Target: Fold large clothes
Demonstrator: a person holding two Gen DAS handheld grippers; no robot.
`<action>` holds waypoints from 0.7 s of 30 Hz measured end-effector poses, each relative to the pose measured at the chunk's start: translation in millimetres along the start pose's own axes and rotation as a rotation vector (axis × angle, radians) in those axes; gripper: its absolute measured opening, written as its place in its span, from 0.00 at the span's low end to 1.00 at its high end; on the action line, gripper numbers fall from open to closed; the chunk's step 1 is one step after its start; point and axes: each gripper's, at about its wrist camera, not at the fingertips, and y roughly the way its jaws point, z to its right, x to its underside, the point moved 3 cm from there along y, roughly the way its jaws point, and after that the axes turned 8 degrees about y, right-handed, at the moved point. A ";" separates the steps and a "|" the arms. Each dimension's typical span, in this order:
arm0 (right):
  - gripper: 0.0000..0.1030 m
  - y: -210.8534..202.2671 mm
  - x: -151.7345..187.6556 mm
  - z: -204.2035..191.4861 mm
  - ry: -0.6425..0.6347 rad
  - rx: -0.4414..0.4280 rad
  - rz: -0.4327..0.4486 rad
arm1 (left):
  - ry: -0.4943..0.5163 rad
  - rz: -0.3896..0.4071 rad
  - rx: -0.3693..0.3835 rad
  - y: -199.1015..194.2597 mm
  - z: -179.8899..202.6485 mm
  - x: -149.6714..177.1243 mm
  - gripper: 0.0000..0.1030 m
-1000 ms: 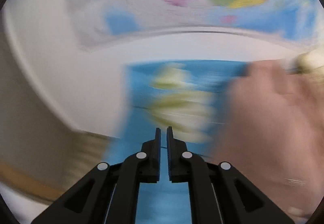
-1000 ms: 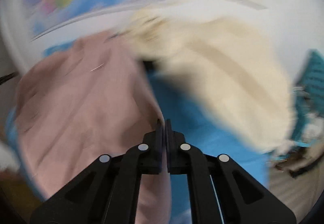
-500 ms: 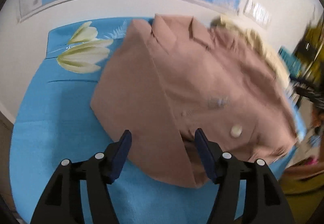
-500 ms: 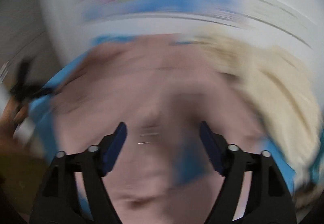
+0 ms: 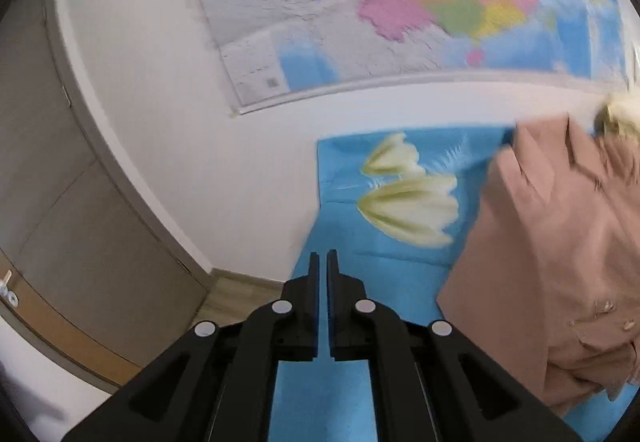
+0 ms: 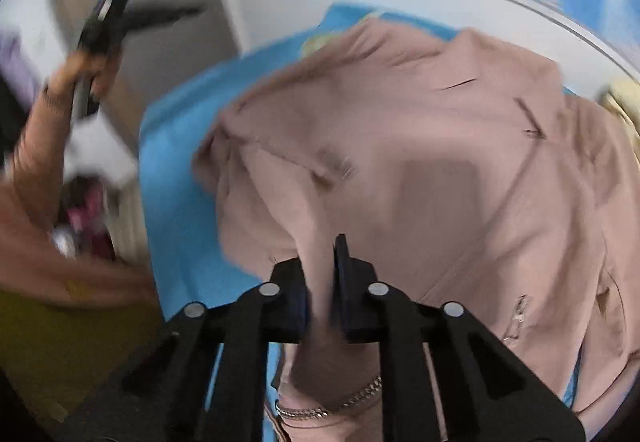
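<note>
A dusty-pink jacket (image 6: pixel 420 162) lies rumpled on a blue bed sheet (image 6: pixel 176 170), collar toward the wall. My right gripper (image 6: pixel 322 254) stands over its near edge with its jaws closing. A raised fold of the pink cloth is pinched between the pads. In the left wrist view the jacket (image 5: pixel 560 242) fills the right side. My left gripper (image 5: pixel 323 256) is shut with nothing in it, above the left edge of the sheet (image 5: pixel 340 162) and apart from the jacket. The right wrist view shows that left gripper (image 6: pixel 108 14) raised in a hand at the upper left.
A cream fluffy garment (image 5: pixel 620 118) lies beyond the jacket by the wall. A coloured map (image 5: pixel 360 2) hangs on the white wall behind the bed. A brown door (image 5: pixel 60 202) and floor lie left of the bed. A metal chain (image 6: pixel 328 406) hangs at the jacket's hem.
The left gripper opened over the jacket, then shut empty and swung left away from it. The right gripper opened, moved over the jacket's near edge and closed on a fold.
</note>
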 end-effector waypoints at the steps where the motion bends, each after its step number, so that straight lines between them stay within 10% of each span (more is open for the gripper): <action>1: 0.10 0.1 -3.4 8.2 0.045 -0.018 0.010 | -0.007 0.000 0.055 -1.9 1.1 0.5 0.05; 4: 0.12 4.9 -3.8 18.8 0.079 -0.037 0.003 | -0.012 -0.016 0.347 -9.9 34.1 24.0 0.47; 6: 0.14 6.5 -3.1 18.4 0.076 -0.033 -0.004 | -0.022 -0.065 0.587 -14.1 73.7 50.8 0.52; 8: 0.16 4.1 -0.5 17.4 0.066 -0.028 -0.003 | -0.003 -0.131 0.657 -11.5 108.0 76.0 0.58; 13: 0.17 9.2 8.3 17.0 0.061 -0.022 -0.004 | -0.081 -0.217 0.667 16.5 139.6 104.8 0.53; 16: 0.17 10.8 10.2 15.4 0.066 -0.031 -0.002 | -0.135 -0.220 0.680 26.9 133.3 104.1 0.04; 21: 0.11 3.1 3.7 10.1 0.068 -0.078 0.023 | -0.105 -0.129 0.476 16.7 85.7 77.4 0.03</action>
